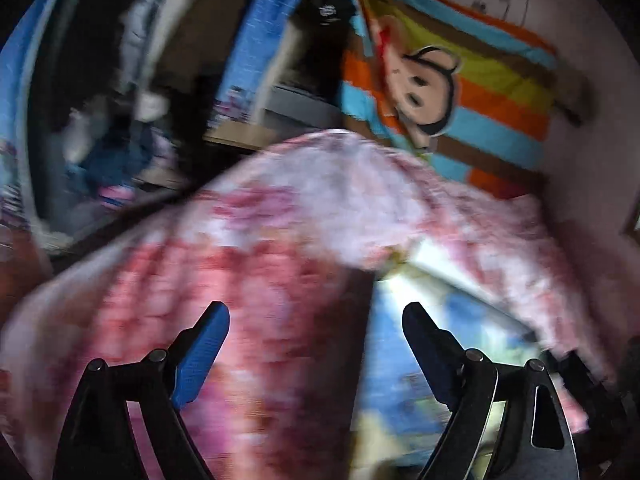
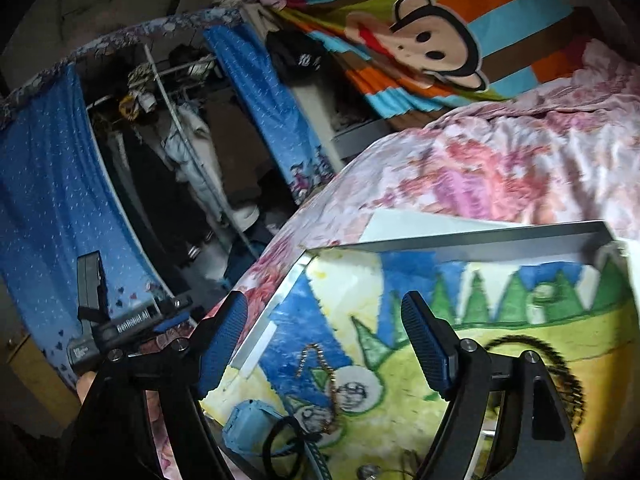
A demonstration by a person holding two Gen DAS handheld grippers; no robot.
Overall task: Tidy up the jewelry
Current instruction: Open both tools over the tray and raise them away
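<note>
Room: a dim bedroom; a bed under a pink floral bedspread [image 2: 500, 168], a striped monkey-print cloth [image 2: 440, 40] hanging behind it, and an open wardrobe with a blue curtain [image 2: 44, 184] off to the left of the right gripper.

Work surface: a shallow metal tray [image 2: 480, 240] lies on the bedspread, lined with a child's crayon drawing [image 2: 400, 360]; its raised rim probably serves to keep small pieces from sliding into the folds of the bedding.

Jewelry: a fine gold chain [image 2: 320, 364] lies loose on the drawing, just ahead of and below the right gripper's fingertips, slightly toward its left finger. A dark beaded strand [image 2: 560, 368] curves partly behind its right finger. A small light-blue box [image 2: 248, 420] sits near the tray's close corner, below the left finger, likely the place the pieces should go. A black looped band [image 2: 280, 444] lies beside the box.

Right gripper [image 2: 326, 344]: spread wide, holding nothing, poised above the tray, seemingly lined up to approach the chain.

Left gripper [image 1: 316, 344]: also spread wide and empty; its view is heavily motion-blurred, showing mostly bedspread ahead and a corner of the drawing under its right finger. It hangs off the tray's left edge, as the right view shows.

Stage: my guess is sorting has hardly begun, since the pieces lie scattered.
</note>
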